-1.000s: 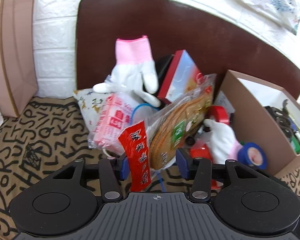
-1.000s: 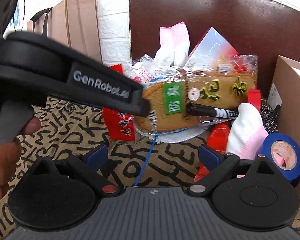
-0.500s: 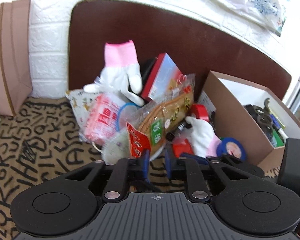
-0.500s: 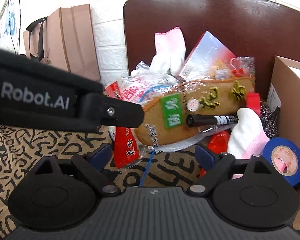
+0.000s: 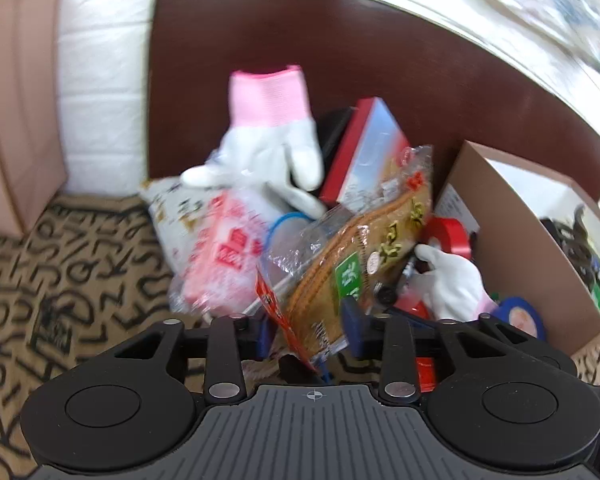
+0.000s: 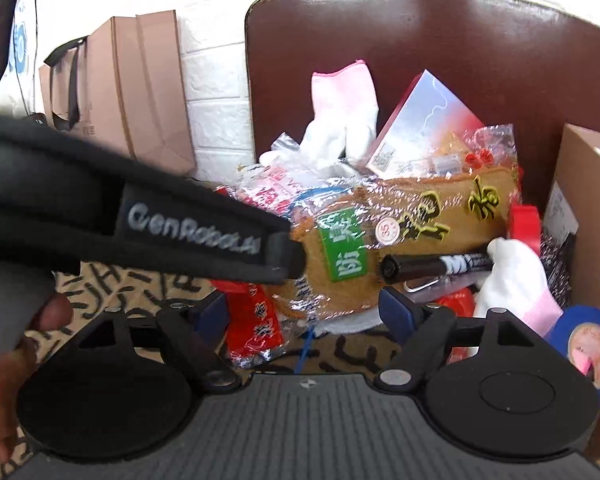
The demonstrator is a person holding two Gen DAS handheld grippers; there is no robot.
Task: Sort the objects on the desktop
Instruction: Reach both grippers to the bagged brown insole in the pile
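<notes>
Insole packet (image 5: 352, 276) edge between parted left tongs (image 5: 306, 330)

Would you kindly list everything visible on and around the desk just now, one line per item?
insole pack: 1, tan in clear wrap, front of pile, its near end between the left gripper's pads
marker: 1, black, lying on the insole pack
gloves: 2, white with pink cuffs, one atop the pile, one by the tapes
tape rolls: 2, one blue, one red, right of pile
flat box: 1, red and silver, leaning at the back
snack packets: several, pink and red, left of pile
cardboard box: 1, brown, right, holding dark tools
paper bags: brown, left by the wall
left gripper: black, jaws just opening
right gripper: black, jaws closing, nothing gripped
</notes>
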